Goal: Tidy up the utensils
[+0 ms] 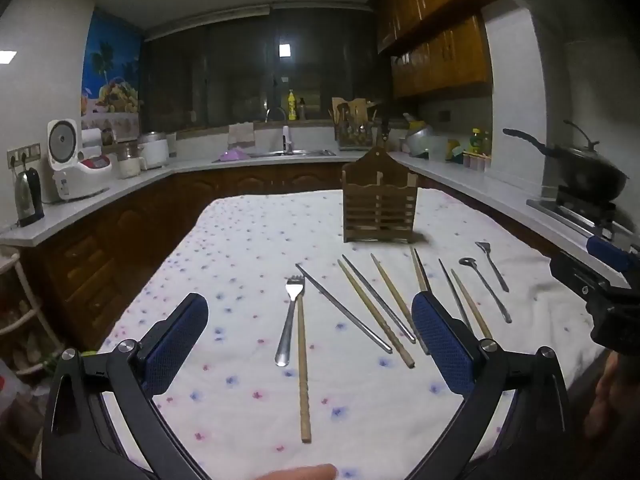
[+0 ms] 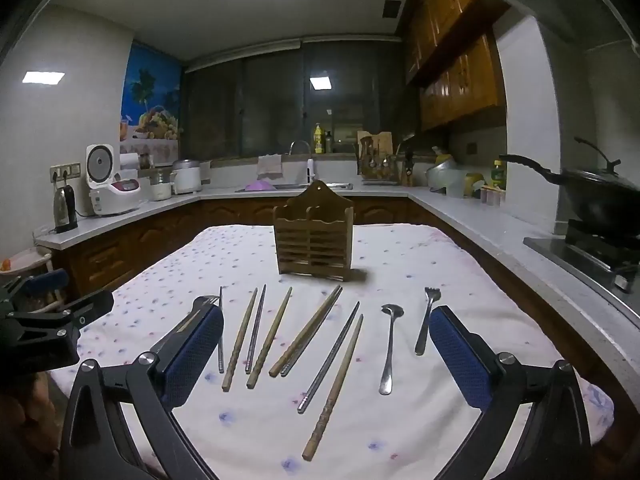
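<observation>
The worktop (image 2: 400, 248) has a white cloth with little blue and pink flowers on it. All the utensils lie flat on this cloth in a row, and none is being held.

The left hand-held gripper (image 1: 310, 334) hovers over the near left part of the cloth. Its two blue pads are spread wide, with nothing between them. Ahead of it lies a metal fork (image 1: 290, 318), and a long wooden chopstick (image 1: 303, 368) lies right beside the fork, touching it.

Next come more chopsticks. In the right wrist view, a thin metal chopstick (image 2: 220, 330) lies far left, then a wooden chopstick (image 2: 239, 340) and a metal chopstick (image 2: 256, 328) close together, then another wooden chopstick (image 2: 270, 338). In the middle, a wooden and metal pair (image 2: 306, 332) lies side by side, touching. Then a metal chopstick (image 2: 329, 358) lies beside a long carved wooden chopstick (image 2: 334, 388).

Further right lie a small metal spoon (image 2: 389, 348) and a small metal fork (image 2: 426, 320), a little apart.

Behind the row, near the middle of the cloth, stands a wooden utensil holder (image 2: 314, 240). It is upright, has two compartments, and looks empty.

The right hand-held gripper (image 2: 326, 350) hovers over the near right part, pads spread wide, holding nothing.
</observation>
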The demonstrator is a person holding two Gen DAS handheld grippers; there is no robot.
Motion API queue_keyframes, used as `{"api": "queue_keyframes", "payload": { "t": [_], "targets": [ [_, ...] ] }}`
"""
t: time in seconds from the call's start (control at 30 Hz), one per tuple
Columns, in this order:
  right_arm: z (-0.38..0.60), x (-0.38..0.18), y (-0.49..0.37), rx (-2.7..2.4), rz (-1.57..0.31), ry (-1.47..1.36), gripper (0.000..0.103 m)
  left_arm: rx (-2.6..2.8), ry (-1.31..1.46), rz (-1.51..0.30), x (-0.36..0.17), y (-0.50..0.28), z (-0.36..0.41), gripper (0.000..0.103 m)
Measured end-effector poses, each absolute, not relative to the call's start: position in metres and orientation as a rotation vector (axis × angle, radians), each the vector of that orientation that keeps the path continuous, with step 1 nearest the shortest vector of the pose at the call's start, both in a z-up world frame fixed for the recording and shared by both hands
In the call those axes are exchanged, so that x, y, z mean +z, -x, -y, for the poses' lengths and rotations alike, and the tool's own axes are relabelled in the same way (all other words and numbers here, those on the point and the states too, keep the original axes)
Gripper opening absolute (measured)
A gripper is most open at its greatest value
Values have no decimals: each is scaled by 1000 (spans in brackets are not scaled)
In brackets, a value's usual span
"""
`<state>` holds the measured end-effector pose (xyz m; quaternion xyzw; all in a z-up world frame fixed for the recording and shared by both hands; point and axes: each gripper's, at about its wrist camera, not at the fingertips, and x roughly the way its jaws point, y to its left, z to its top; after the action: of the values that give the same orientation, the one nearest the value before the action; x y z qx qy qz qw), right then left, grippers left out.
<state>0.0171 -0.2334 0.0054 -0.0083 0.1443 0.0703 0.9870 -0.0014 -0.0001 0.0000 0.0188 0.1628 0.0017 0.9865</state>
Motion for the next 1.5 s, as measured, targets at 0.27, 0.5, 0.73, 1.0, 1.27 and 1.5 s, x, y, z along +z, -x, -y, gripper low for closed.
{"api": "queue_keyframes", "payload": {
  "t": [0.27, 0.5, 0.73, 1.0, 1.27, 1.5],
  "targets": [
    [234, 5, -16, 147, -281, 10, 103, 61, -48, -302, 1, 28, 13, 103],
    [236, 10, -15, 145, -278, 21, 103, -1, -14, -377, -1, -6, -3, 103],
    [235, 10, -14, 142, -276, 25, 103, -3, -9, -376, -1, -4, -4, 103],
    [232, 10, -10, 140, -275, 28, 103, 0, -3, -378, 1, -4, -4, 103],
    [228, 12, -11, 145, -274, 29, 103, 4, -2, -375, 2, -3, -5, 103],
    [227, 12, -11, 147, -274, 28, 103, 5, 0, -374, 3, -4, -5, 103]
  ]
}}
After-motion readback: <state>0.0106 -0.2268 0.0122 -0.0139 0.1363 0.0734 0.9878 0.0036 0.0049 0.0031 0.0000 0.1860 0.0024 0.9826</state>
